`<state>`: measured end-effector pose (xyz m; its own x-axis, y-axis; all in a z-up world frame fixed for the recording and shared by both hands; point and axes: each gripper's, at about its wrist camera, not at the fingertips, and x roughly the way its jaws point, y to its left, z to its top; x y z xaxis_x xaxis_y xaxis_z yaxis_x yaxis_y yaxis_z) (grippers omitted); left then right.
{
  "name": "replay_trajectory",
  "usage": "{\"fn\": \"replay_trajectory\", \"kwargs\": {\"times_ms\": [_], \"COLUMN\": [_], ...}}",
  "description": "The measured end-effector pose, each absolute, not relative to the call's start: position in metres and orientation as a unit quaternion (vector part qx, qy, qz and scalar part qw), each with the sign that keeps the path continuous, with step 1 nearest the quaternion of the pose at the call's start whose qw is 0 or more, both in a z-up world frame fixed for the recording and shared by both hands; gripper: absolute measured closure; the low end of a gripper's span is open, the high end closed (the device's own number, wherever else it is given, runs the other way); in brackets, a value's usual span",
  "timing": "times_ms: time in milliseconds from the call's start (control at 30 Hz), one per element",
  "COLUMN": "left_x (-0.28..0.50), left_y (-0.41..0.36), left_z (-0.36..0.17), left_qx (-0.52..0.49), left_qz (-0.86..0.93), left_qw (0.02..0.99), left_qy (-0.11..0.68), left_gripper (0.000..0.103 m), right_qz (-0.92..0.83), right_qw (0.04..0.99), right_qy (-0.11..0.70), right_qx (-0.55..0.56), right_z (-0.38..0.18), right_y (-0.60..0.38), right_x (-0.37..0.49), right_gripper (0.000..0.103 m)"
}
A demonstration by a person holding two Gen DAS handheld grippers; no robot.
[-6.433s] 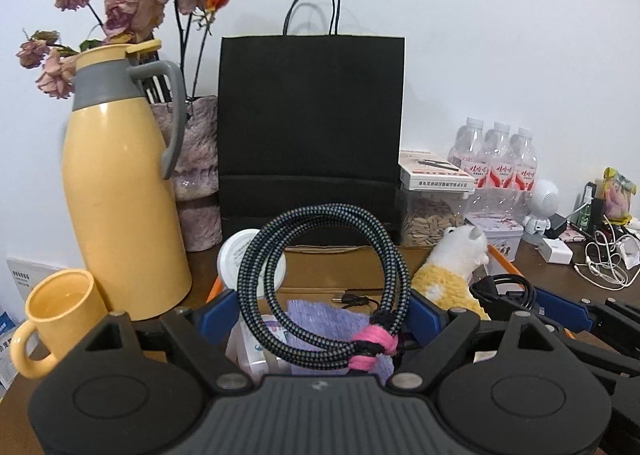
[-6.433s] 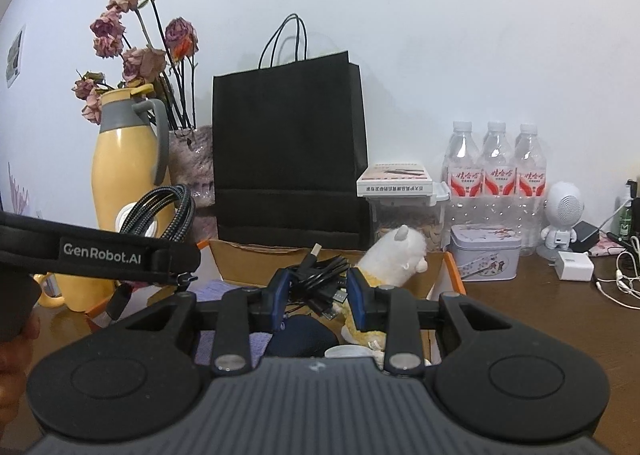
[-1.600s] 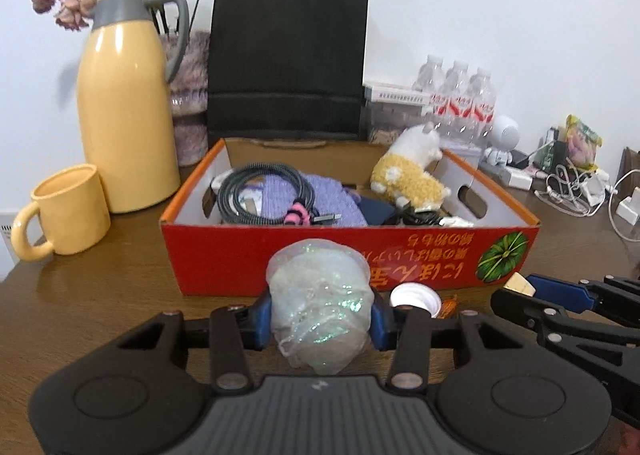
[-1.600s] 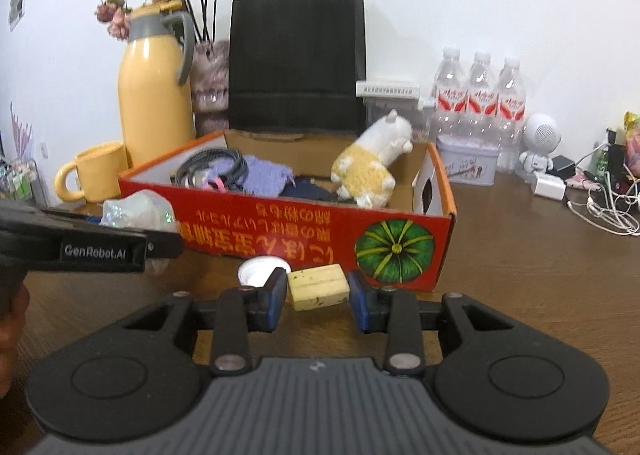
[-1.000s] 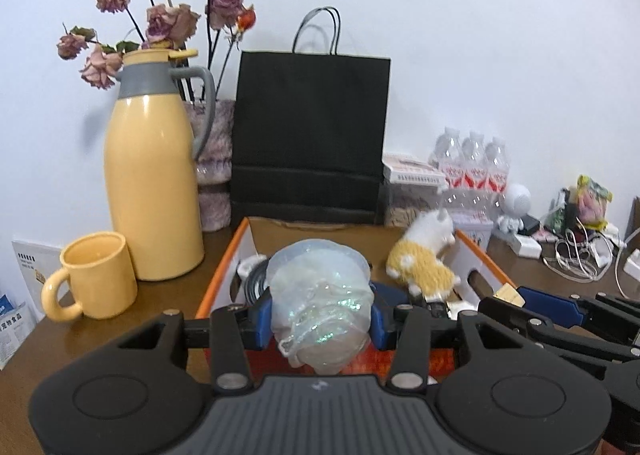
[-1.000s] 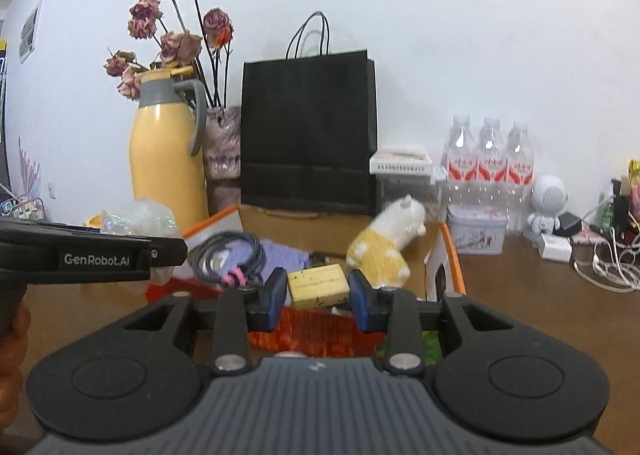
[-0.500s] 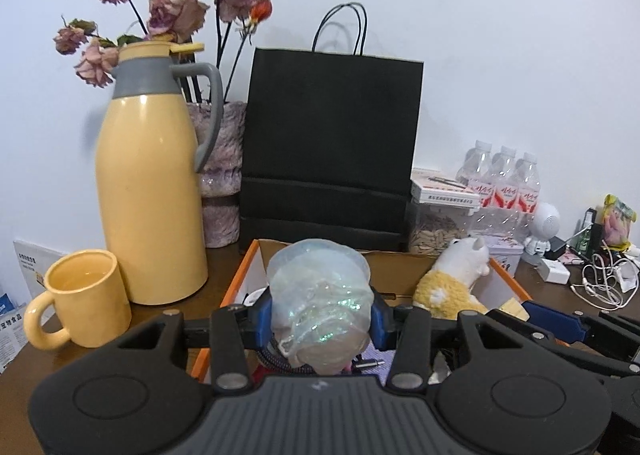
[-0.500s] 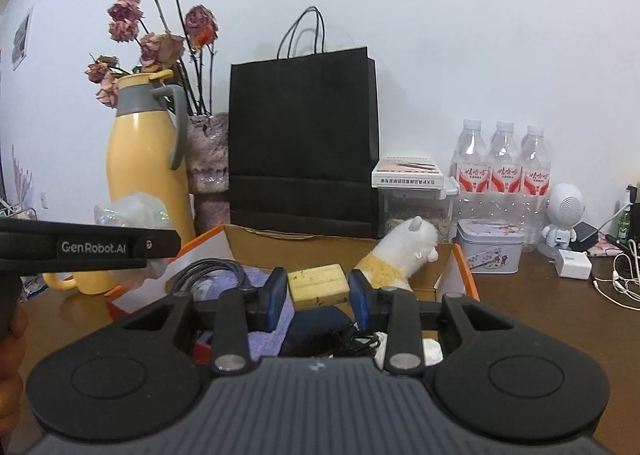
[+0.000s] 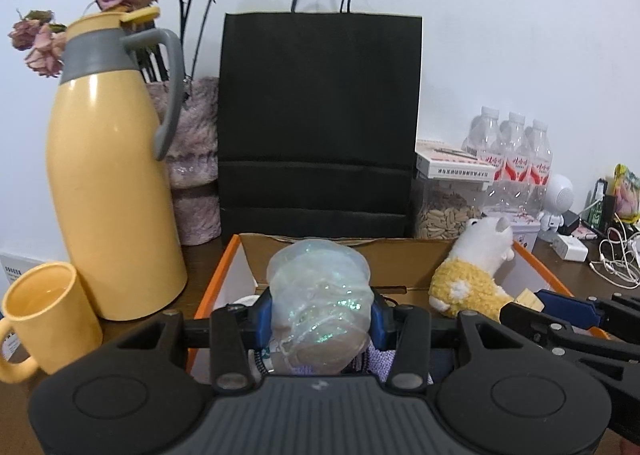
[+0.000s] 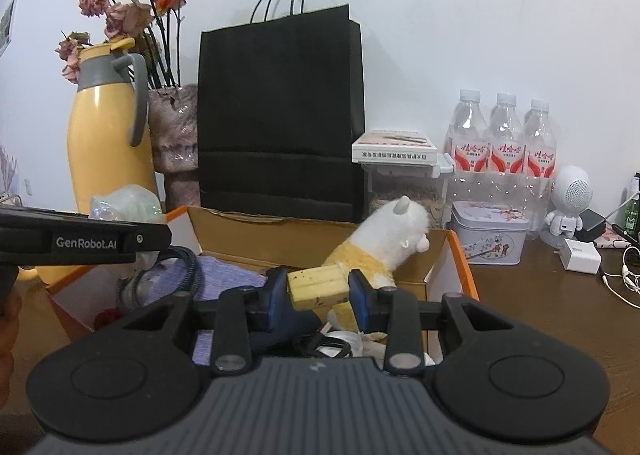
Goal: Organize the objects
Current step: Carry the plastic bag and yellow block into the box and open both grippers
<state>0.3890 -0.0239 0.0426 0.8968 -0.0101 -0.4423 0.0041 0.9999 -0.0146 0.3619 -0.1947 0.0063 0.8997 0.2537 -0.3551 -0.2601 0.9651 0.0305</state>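
Observation:
My left gripper (image 9: 318, 317) is shut on a crumpled clear plastic cup (image 9: 318, 295) and holds it above the left part of the open cardboard box (image 9: 340, 245). My right gripper (image 10: 318, 291) is shut on a small yellow block (image 10: 318, 283) above the box's (image 10: 460, 255) right part. Inside the box lie a plush alpaca (image 10: 384, 239), a purple cloth (image 10: 224, 275), a braided cable (image 10: 188, 267) and dark cords. The left gripper's body (image 10: 80, 241) and the cup (image 10: 124, 201) show at the left of the right wrist view.
A yellow thermos (image 9: 108, 191), a yellow mug (image 9: 44, 315), a vase of dried roses (image 9: 192, 159) and a black paper bag (image 9: 320, 123) stand behind and left of the box. Water bottles (image 10: 504, 143), a tin (image 10: 490, 239), a small white robot figure (image 10: 570, 199) and chargers stand at the right.
Both grippers have moved forward and lower over the box, each still holding its object. The box interior and the bag look closer.

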Motion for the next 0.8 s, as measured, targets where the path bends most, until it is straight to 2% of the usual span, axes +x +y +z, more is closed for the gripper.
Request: {"fn": "replay_trajectory", "kwargs": {"times_ms": [300, 433, 467, 500, 533, 600, 800], "left_x": [0.401, 0.399, 0.397, 0.396, 0.395, 0.390, 0.389], "left_y": [-0.027, -0.030, -0.030, -0.030, -0.029, -0.029, -0.032], "left_z": [0.036, 0.036, 0.037, 0.037, 0.038, 0.040, 0.040], "left_qx": [0.009, 0.020, 0.021, 0.021, 0.020, 0.018, 0.025], "left_qz": [-0.013, -0.007, -0.004, -0.001, 0.002, 0.004, 0.008], "left_qw": [0.971, 0.972, 0.973, 0.974, 0.975, 0.980, 0.979], "left_qy": [0.238, 0.233, 0.230, 0.226, 0.219, 0.200, 0.201], "left_gripper": [0.059, 0.047, 0.032, 0.022, 0.003, 0.000, 0.000], "right_qz": [0.136, 0.139, 0.140, 0.140, 0.137, 0.126, 0.126], "right_qw": [0.972, 0.969, 0.968, 0.968, 0.969, 0.973, 0.974], "right_qy": [0.193, 0.204, 0.206, 0.207, 0.206, 0.191, 0.186], "right_qx": [-0.018, -0.022, -0.023, -0.025, -0.025, -0.028, -0.033], "right_z": [0.000, -0.002, -0.002, -0.002, -0.001, 0.000, 0.001], "right_y": [-0.192, -0.191, -0.191, -0.191, -0.190, -0.190, -0.189], "right_x": [0.375, 0.374, 0.373, 0.372, 0.371, 0.367, 0.365], "right_gripper": [0.069, 0.065, 0.061, 0.043, 0.019, 0.000, 0.000]}}
